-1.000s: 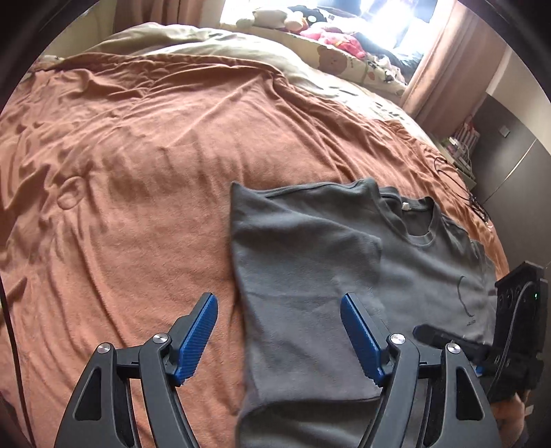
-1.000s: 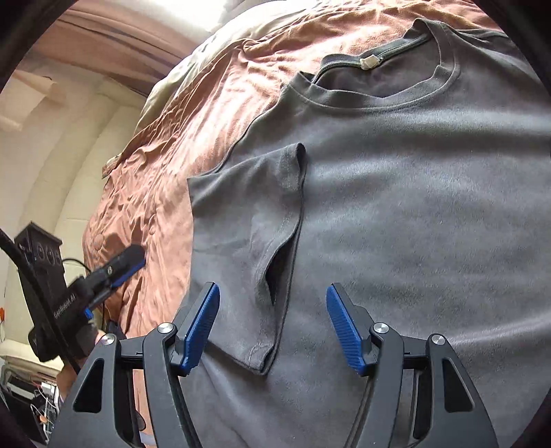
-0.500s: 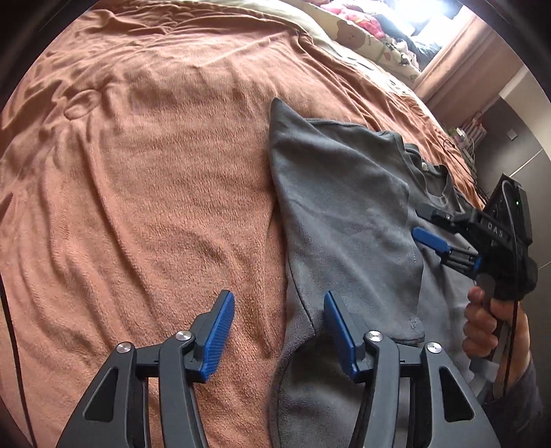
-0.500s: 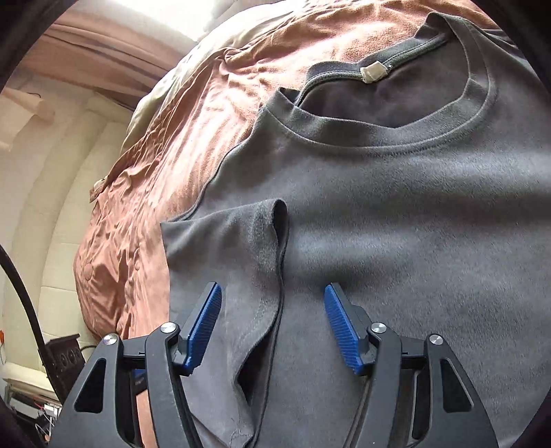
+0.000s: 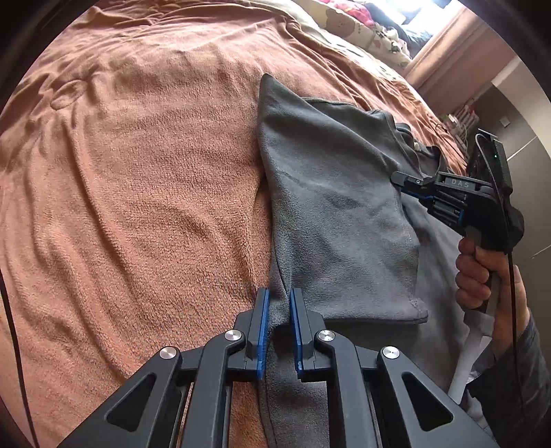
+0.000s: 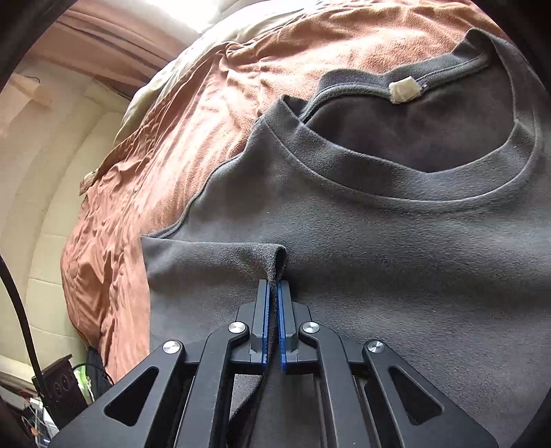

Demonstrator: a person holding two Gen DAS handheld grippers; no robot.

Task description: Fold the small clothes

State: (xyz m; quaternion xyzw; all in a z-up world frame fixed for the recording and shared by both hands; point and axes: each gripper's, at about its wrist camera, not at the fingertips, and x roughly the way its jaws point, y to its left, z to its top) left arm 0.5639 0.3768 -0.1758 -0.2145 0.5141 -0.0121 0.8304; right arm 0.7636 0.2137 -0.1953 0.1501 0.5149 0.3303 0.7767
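Note:
A grey T-shirt (image 5: 330, 206) lies on a brown blanket (image 5: 137, 172), its sleeve folded in over the body. My left gripper (image 5: 279, 296) is shut on the shirt's folded side edge near the sleeve's lower end. My right gripper (image 6: 274, 287) is shut on the sleeve's hem (image 6: 275, 256), just below the neckline (image 6: 396, 179) with its pale label (image 6: 404, 90). The right gripper also shows in the left wrist view (image 5: 409, 184), at the sleeve's far edge, held by a hand (image 5: 482, 275).
The blanket (image 6: 172, 120) spreads wide to the left of the shirt. Pillows and soft toys (image 5: 372, 24) lie at the head of the bed. A dark cabinet (image 5: 516, 113) and curtain stand at the right. Floor clutter (image 6: 62, 386) sits beside the bed.
Both grippers moved down onto the shirt and shut: the left on the folded side edge, the right on the sleeve hem. Both were open before.

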